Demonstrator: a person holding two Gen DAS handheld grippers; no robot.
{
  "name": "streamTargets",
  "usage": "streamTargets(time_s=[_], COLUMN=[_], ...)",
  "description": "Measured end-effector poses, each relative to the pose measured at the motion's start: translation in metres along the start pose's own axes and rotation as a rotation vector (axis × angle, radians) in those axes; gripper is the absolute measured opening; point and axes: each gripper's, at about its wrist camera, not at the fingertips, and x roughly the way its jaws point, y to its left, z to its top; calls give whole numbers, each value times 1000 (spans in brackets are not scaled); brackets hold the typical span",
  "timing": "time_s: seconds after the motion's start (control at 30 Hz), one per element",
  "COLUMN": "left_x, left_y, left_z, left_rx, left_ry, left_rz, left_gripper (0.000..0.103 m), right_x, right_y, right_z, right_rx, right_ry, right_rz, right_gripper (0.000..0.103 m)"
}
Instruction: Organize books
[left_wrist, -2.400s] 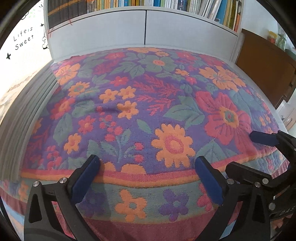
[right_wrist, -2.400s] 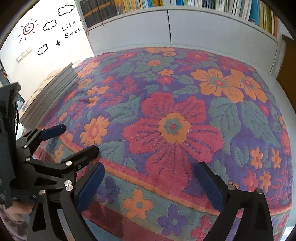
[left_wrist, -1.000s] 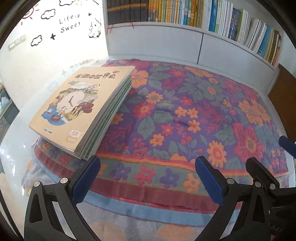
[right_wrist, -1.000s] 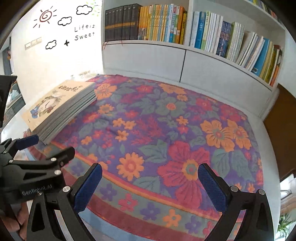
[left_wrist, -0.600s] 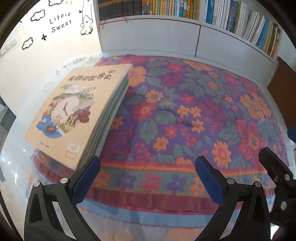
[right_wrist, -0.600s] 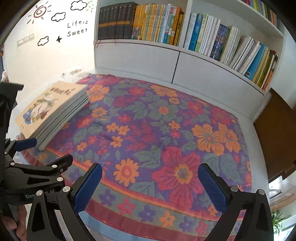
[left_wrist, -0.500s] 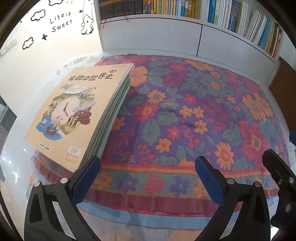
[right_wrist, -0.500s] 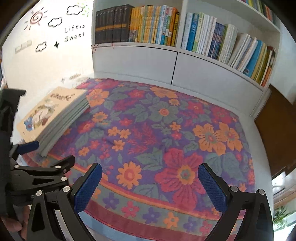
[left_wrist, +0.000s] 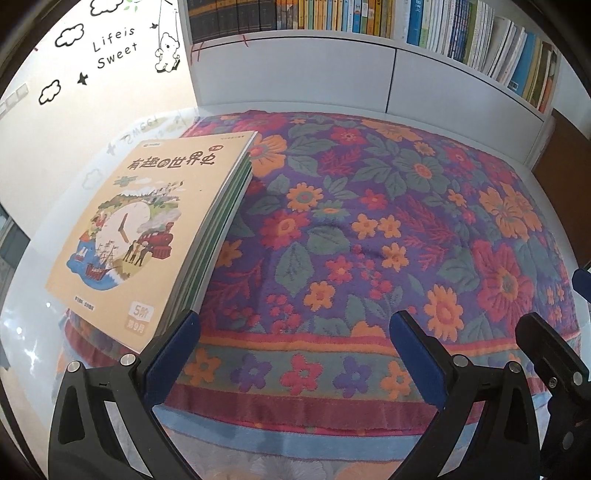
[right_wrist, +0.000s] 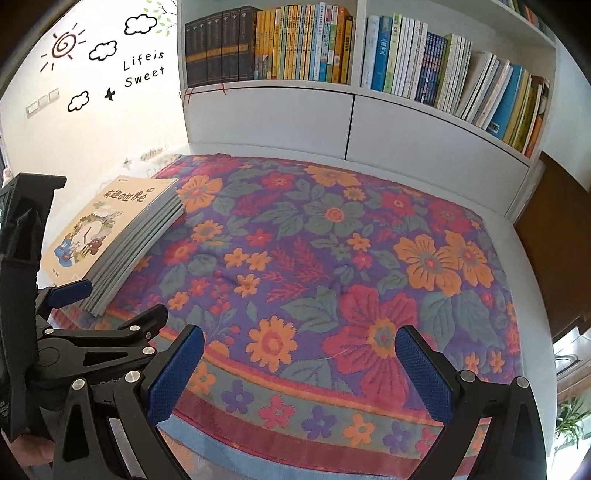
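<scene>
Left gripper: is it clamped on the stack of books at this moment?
No. The left gripper is open with only floral cloth between its fingers, and the stack of books lies flat beside it.

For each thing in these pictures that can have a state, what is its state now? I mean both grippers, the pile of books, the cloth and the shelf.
left gripper: open, empty, near the stack's corner
right gripper: open, empty, over the cloth
stack of books: lying flat, closed, on the cloth's left edge
floral cloth: spread flat
bookshelf: full of upright books, rightmost ones leaning
</scene>
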Motion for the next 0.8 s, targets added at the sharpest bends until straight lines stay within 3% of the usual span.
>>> streamTargets(time_s=[0.8], left_x=[4], left_y=[2], left_z=[3], left_rx=[4], left_ry=[-22], left_rz=[25], left_gripper=[102], right_x=[2], right_y=[0], right_z=[-1], right_rx=[15], right_ry=[9], right_rz=[9], right_gripper=[103])
